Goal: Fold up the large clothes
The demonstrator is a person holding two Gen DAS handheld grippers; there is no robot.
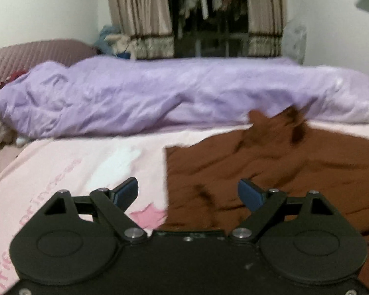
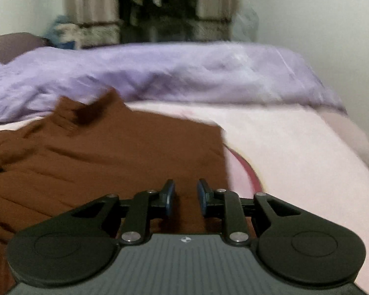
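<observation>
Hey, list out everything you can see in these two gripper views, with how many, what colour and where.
Brown garment: one, brown, spread rumpled on the near part of the bed.
Bed sheet: one, pale pink with a pink star and lettering, under the garment.
Duvet: one, lilac, bunched along the far side of the bed.
Pillow: one, mauve, ribbed, far left corner.
Curtains: a pair, beige with brown bands, flanking the dark window.
Hanging laundry: several pieces, pale, behind the window; blurred.
Left tongs: one, black with blue pads, open above the garment's left edge.
Right tongs: one, black with blue pads, slightly open near the garment's right edge.
</observation>
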